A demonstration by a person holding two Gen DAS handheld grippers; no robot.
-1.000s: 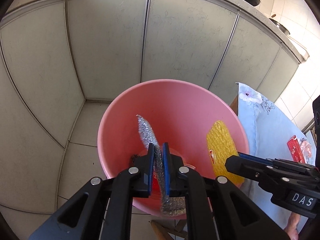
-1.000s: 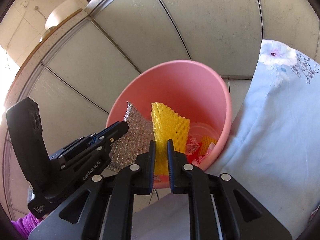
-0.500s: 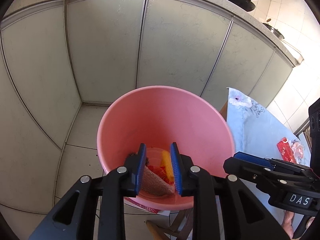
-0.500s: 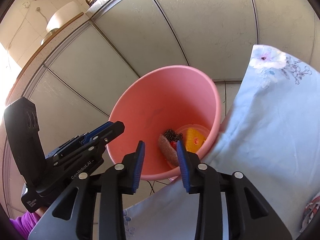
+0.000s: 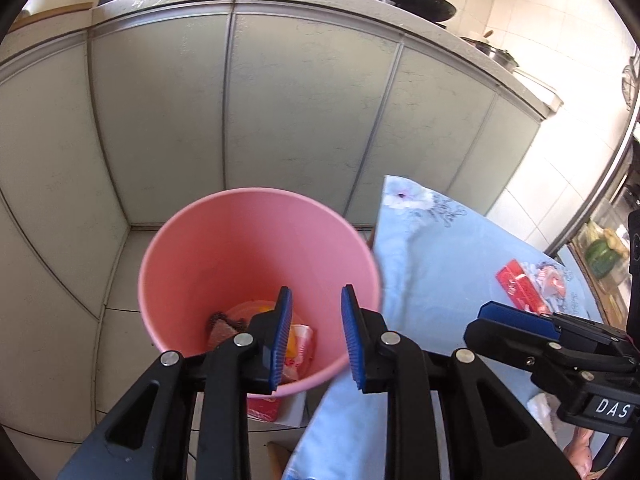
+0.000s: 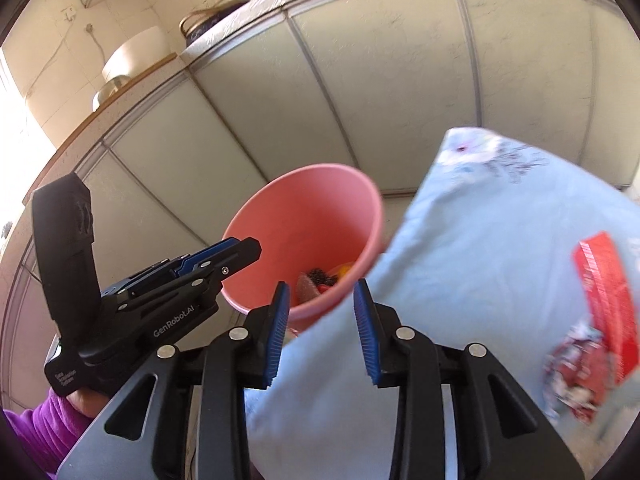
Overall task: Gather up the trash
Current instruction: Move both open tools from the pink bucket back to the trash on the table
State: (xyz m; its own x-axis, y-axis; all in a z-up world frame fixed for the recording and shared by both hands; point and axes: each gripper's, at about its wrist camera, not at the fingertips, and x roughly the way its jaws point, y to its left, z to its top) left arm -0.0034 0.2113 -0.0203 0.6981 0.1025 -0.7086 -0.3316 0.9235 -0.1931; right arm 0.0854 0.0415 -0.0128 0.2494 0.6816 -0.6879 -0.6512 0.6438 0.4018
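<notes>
We see a plain pink bucket (image 5: 224, 256), lower centre of the left wrist frame, with orange, yellow, red and dark scraps (image 5: 256, 320) at its bottom. Right of it lies a pale blue cloth (image 5: 432, 264) printed with a white flower and grey sprigs at its upper corner. On the cloth, at the right, sit a bright red packet (image 5: 520, 290) and a crumpled red-and-white wrapper (image 6: 576, 372). The cabinet doors (image 5: 304, 100) behind are pale grey-green. Both grippers (image 5: 316, 340) (image 6: 322, 330) are black with blue ribbed pads. Lower left of the right wrist frame shows a purple sleeve (image 6: 36, 428).
</notes>
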